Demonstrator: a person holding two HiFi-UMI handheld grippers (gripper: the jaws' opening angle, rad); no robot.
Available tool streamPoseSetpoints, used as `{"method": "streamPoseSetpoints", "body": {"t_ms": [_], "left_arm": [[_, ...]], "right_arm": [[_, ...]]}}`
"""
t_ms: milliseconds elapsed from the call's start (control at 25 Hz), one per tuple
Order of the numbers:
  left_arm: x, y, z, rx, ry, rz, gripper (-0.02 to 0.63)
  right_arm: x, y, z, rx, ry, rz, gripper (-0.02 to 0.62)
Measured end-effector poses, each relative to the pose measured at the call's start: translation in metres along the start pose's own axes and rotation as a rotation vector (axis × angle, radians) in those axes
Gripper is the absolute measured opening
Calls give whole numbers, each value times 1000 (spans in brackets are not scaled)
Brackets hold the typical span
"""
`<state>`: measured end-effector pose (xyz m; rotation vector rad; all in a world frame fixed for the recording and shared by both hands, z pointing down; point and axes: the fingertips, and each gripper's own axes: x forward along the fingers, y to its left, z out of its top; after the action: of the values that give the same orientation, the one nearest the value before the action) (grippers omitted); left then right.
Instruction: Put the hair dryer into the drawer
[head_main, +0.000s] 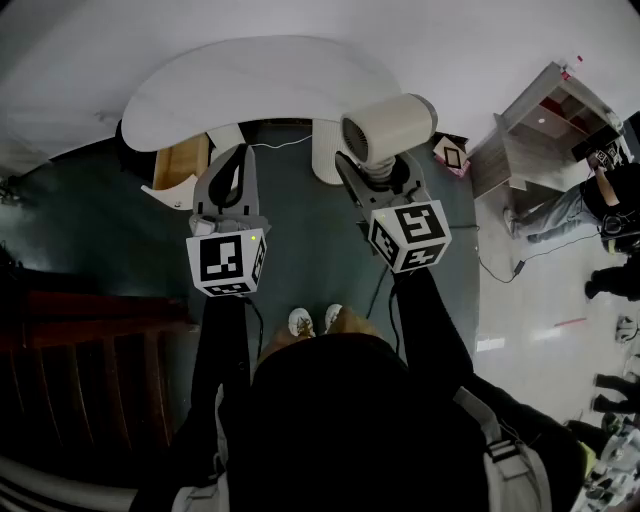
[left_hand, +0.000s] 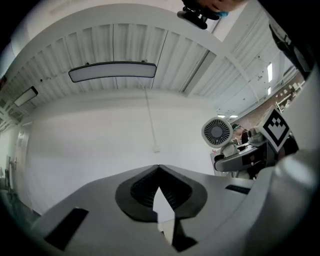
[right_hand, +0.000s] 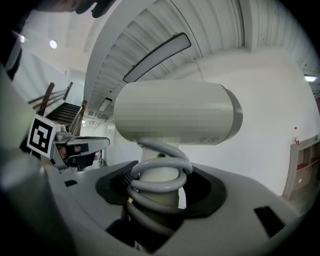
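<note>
left gripper (head_main: 232, 160): held about level over the floor; its jaws are brought together at the tips and nothing is seen between them.
right gripper (head_main: 378, 165): held level beside the left gripper; its jaws are spread wide and clamped on the handle (right_hand: 156, 173) of the hair dryer (head_main: 390, 125).
hair dryer: cream-coloured and carried in the air by the right gripper. the barrel lies crosswise above the jaws and the handle is pointed down between them. the grilled round end is turned toward the left gripper.
cord (right_hand: 159, 162): grey, wound in coils round the handle and caught between the jaws along with it.
drawer (head_main: 180, 165): what looks like the drawer is seen pulled out under the tabletop's edge, wooden inside, just left of the left gripper's jaws. the hair dryer is not in it and is held apart from it, on the far side of the left gripper.
tabletop (head_main: 250, 90): white with a curved edge, ahead of both grippers.
floor (head_main: 300, 250): dark teal below the grippers, with the person's shoes (head_main: 315, 320) seen on it.
marker cubes: one is carried on each gripper, nearest the person.
far right: a shelf unit (head_main: 540, 130) and other people (head_main: 600, 200) are seen on a paler floor.
</note>
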<state>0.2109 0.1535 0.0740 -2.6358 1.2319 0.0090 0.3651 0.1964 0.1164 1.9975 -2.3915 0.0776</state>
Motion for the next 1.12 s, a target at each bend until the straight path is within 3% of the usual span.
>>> {"method": "streamPoseSetpoints", "body": {"t_ms": [1120], "left_arm": [[0, -19, -3, -2, 27, 28, 14]], "right_arm": [[-8, -21, 11, -3, -59, 5, 287]]}}
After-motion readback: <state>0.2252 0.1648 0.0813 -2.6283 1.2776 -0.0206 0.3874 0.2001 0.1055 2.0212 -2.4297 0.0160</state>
